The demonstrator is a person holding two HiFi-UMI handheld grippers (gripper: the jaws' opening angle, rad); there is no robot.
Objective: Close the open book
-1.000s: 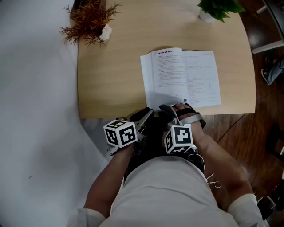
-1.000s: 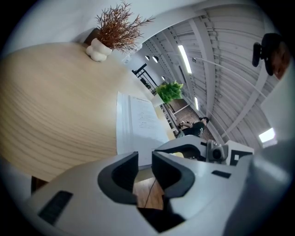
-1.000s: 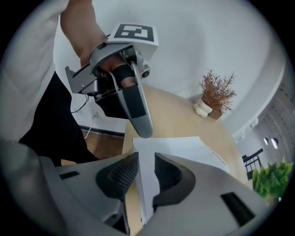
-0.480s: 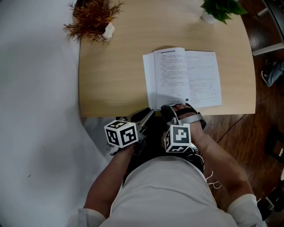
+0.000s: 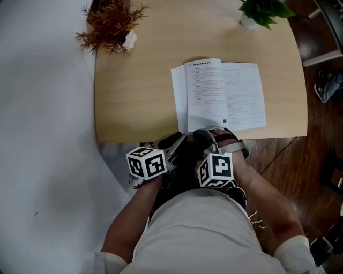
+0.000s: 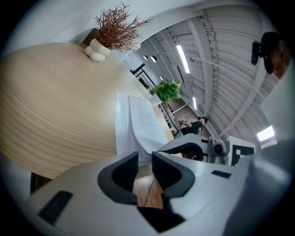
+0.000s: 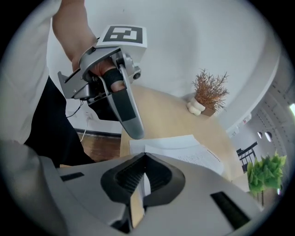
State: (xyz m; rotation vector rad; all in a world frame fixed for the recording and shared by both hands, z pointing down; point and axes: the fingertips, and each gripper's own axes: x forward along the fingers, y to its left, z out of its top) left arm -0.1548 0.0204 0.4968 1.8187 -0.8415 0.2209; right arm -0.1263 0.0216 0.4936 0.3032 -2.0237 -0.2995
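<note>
1. Two potted plants bracket the scene. A dried brown plant (image 5: pixel 110 24) stands at the far left corner of the table (image 5: pixel 134 91), well apart from the work, so nothing there blocks a swinging page.
2. One pair of tongs, the left tongs (image 5: pixel 174 140), hangs just off the table's near edge. Its jaws stand slightly apart with only floor showing between them, and it grips nothing. Judging by its place beside the book's near left corner, it waits in reserve, ready to steady or press the pages.
3. Right of it, the right tongs (image 5: pixel 211 131) sits at the near edge of the open book (image 5: pixel 220 93). Its jaws have just closed until the tips meet. A thin white sliver shows between the pads (image 7: pixel 159 177), so they seem to pinch a page edge, likely as the handle for folding one half over.
4. Lying flat and spread, the book rests on the right half of the table, its near edge at the table's rim, where tongs can reach under paper.
5. Farthest right, a green plant (image 5: pixel 265 9) stands clear beyond the book.
</note>
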